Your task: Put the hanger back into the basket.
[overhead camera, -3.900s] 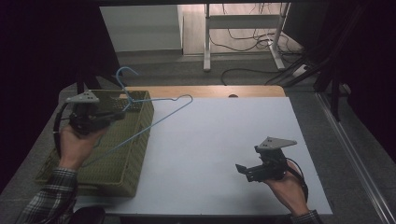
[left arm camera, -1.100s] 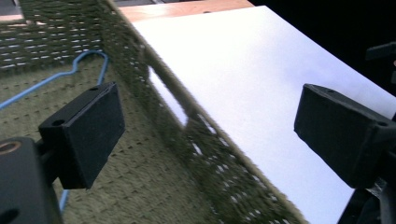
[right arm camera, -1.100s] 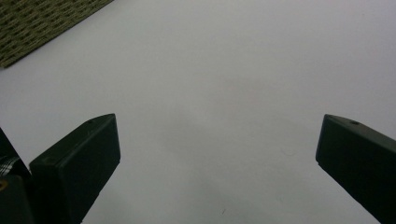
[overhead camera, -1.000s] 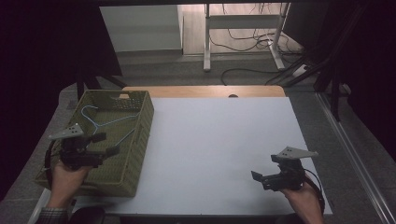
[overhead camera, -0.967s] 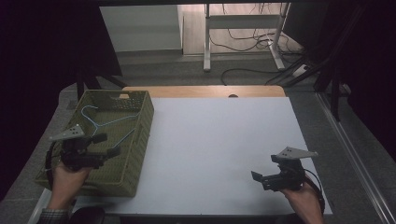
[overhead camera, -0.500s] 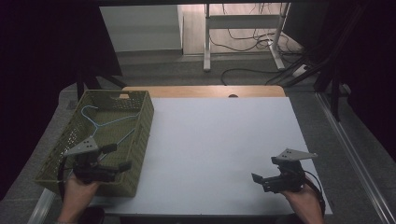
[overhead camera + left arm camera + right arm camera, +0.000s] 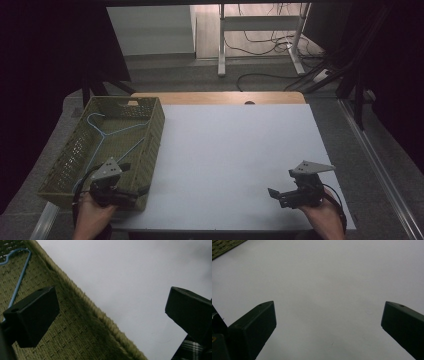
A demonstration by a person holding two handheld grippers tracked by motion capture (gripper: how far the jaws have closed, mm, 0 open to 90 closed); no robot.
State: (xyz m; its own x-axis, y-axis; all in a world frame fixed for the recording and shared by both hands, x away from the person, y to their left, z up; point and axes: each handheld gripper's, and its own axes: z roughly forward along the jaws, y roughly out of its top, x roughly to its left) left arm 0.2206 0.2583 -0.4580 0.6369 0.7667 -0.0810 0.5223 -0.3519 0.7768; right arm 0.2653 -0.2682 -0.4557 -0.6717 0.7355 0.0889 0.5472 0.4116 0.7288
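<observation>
A light blue wire hanger (image 7: pixel 116 134) lies flat inside the olive woven basket (image 7: pixel 155 125) at the table's left edge. My left gripper (image 7: pixel 134 181) hovers over the basket's near right corner, open, with nothing between its jaws. The left gripper view looks along the basket's rim (image 7: pixel 100 315), and the hanger's hook (image 7: pixel 17 277) shows at the upper left. My right gripper (image 7: pixel 274 193) rests low over the white tabletop (image 7: pixel 235 150) near the front right, open and holding nothing. In the right gripper view the jaws stand wide apart over bare white surface (image 7: pixel 324 290).
A strip of wooden table edge (image 7: pixel 215 97) runs along the far side of the white top. Beyond it stand a white desk frame (image 7: pixel 260 30) and loose cables (image 7: pixel 280 75) on the floor. The basket's corner (image 7: pixel 224 246) shows far off in the right gripper view.
The left gripper held the blue hanger above the basket; the hanger now lies inside it and the gripper has drawn back to the near corner, open. The right gripper shifted slightly toward the front edge.
</observation>
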